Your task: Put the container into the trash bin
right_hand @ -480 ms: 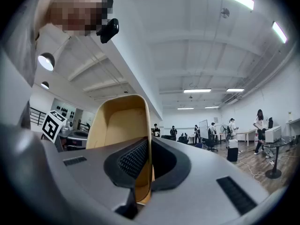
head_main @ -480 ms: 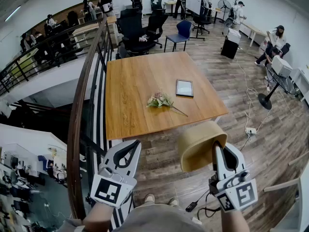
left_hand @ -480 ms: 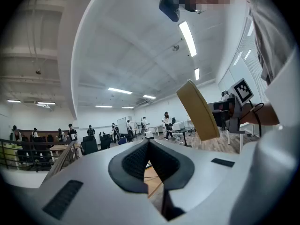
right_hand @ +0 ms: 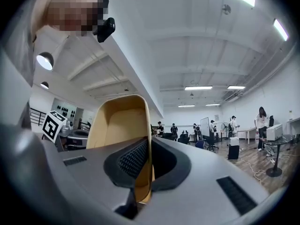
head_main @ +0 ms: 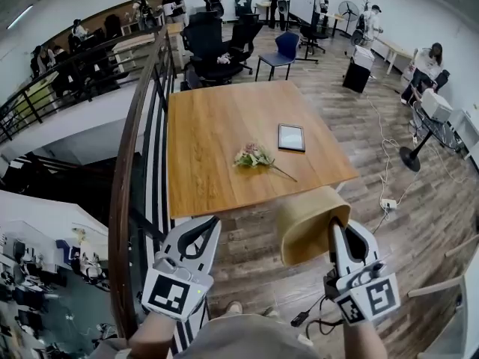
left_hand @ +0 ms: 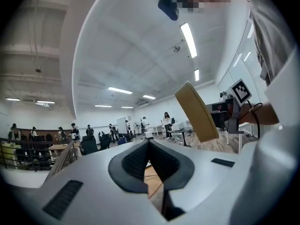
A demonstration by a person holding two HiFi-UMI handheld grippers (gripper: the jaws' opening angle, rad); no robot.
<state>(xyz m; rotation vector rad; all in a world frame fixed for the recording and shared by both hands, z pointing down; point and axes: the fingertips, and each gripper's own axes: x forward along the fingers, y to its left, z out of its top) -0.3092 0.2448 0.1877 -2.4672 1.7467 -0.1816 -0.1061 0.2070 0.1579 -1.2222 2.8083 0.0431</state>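
Observation:
The container (head_main: 310,223) is a tan, open-topped tub, held in the air above the wooden floor in front of the table. My right gripper (head_main: 334,227) is shut on its rim, with one jaw inside the wall and one outside. In the right gripper view the container (right_hand: 119,125) stands upright out of the right gripper (right_hand: 147,146). My left gripper (head_main: 202,234) hangs at the lower left, shut with nothing in it. Seen from the left gripper (left_hand: 149,145), the container (left_hand: 197,111) shows to the right. No trash bin shows in any view.
A wooden table (head_main: 217,118) stands ahead, bearing a tablet (head_main: 291,137) and a bunch of flowers (head_main: 253,156). A dark railing (head_main: 129,170) runs along the left above a drop to a lower floor. Cables (head_main: 303,318) lie by my feet. Office chairs (head_main: 217,47) and people stand beyond.
The head view has shifted slightly, so the table sits a little lower and further right. Both grippers and the container hold as before.

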